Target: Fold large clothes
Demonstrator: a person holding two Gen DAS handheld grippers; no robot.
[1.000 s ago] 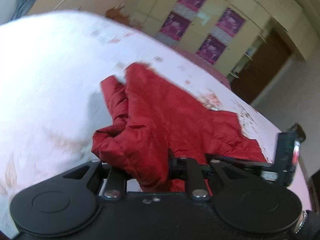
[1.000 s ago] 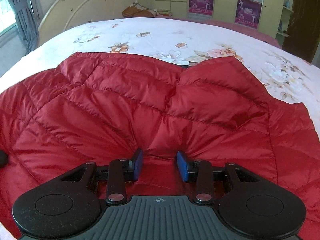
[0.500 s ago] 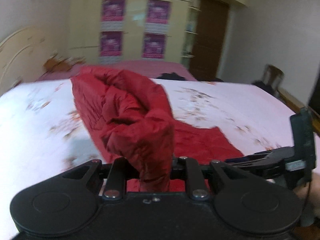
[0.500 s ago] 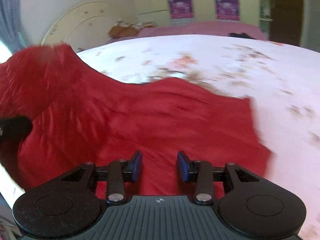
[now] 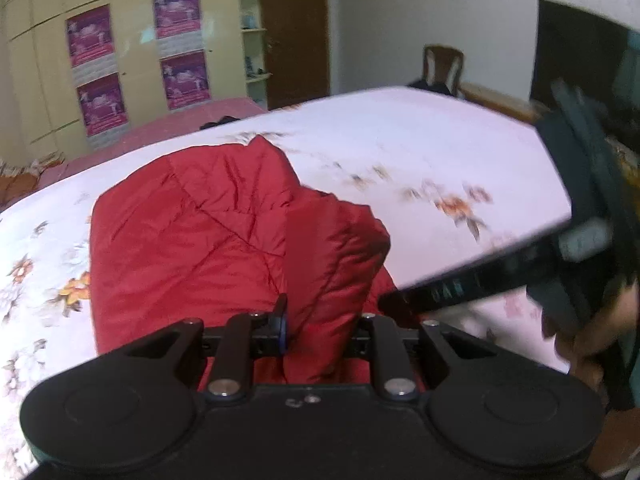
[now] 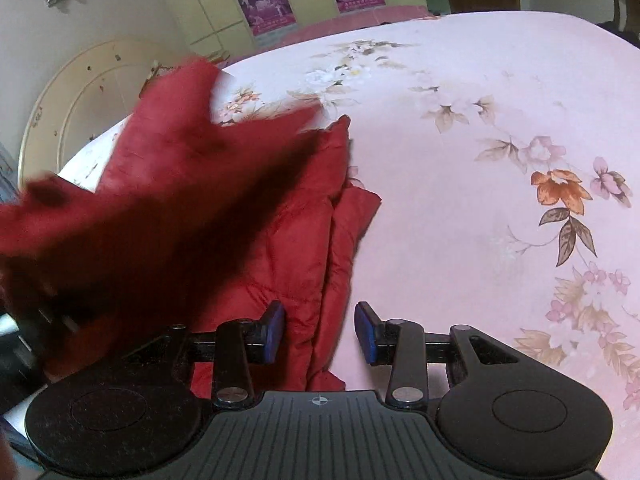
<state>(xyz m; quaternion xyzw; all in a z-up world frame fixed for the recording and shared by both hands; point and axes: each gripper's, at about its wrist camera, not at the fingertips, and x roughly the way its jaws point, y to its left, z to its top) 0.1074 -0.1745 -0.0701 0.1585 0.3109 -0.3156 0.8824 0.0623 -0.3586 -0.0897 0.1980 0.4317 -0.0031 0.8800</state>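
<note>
A red quilted jacket (image 5: 192,240) lies on the floral bed sheet (image 5: 420,152). My left gripper (image 5: 320,322) is shut on a thick fold of the jacket, which bulges up between its fingers and hides the right pad. In the right wrist view the jacket (image 6: 304,232) lies in layers with its edge running down between the blue pads (image 6: 274,330). My right gripper (image 6: 320,330) is open above that edge, not pressing on it. A lifted, blurred part of the jacket (image 6: 160,192) sweeps across the left of that view. The right gripper's black finger (image 5: 460,286) reaches in beside the held fold.
A person's hand (image 5: 592,336) holds the right gripper near the bed's near edge. A cream headboard (image 6: 72,100) stands at the far left. A wardrobe with purple posters (image 5: 120,60), a brown door (image 5: 296,32) and a chair (image 5: 442,64) line the far walls. Bare sheet (image 6: 500,180) spreads right of the jacket.
My left gripper has rolled and swung the held fold across over the rest of the jacket. The right gripper has slid from the jacket's middle to its right edge. The spread jacket now lies narrower, in layers.
</note>
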